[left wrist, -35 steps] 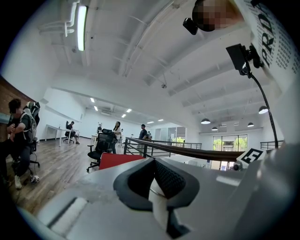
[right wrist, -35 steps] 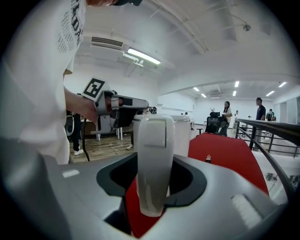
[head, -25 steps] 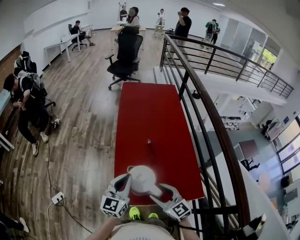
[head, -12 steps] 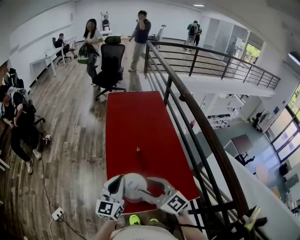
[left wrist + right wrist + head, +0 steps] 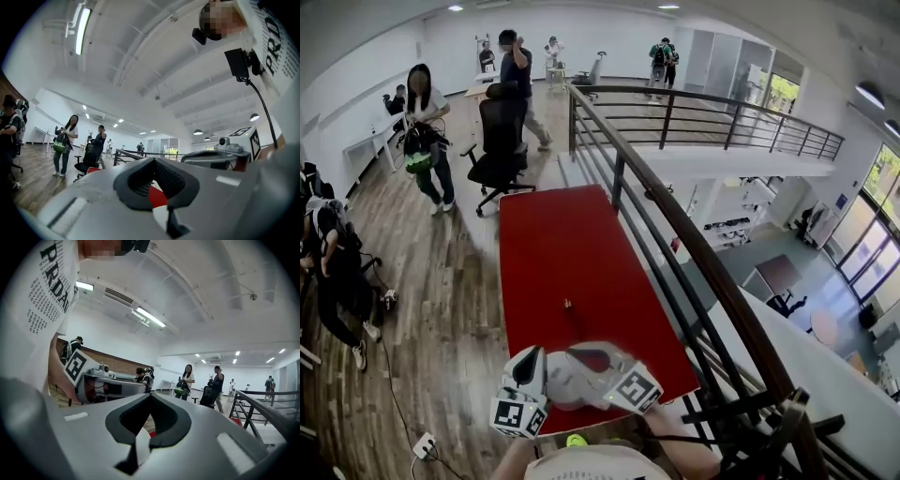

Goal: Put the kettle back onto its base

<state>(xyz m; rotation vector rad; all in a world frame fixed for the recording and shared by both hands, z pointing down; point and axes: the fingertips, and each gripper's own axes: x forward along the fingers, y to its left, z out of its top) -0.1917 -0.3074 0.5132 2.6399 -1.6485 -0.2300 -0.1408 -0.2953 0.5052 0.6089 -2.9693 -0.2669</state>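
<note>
My right gripper (image 5: 151,394) is closed tip to tip. Its jaws have just been closing, and they caught nothing: through the loop behind the tips I see only floor, a bit of red and a thin white sliver I cannot identify. My left gripper (image 5: 154,160) looks the same, with its pads meeting at the front and nothing pinched between them. Both point out across the room, roughly level, rather than down at the work.

The kettle (image 5: 568,386), as far as I can tell, is the rounded white shape low between my two grippers, at the end of the red table (image 5: 572,244) nearest me. It is largely covered by them. I cannot tell whether it sits on its base, and I cannot pick out the base at all.

Neither gripper has hold of the kettle, so any sideways nudge from closed jaws would push it instead of lifting it. It is close to the table's near edge, so a push toward me could tip it off. The two grippers are crowded just beside each other and could bump and jar it. A railing (image 5: 675,225) runs along my right gripper's side, leaving little room to swing out. Without seeing the base, I could also seat the kettle crooked.
</note>
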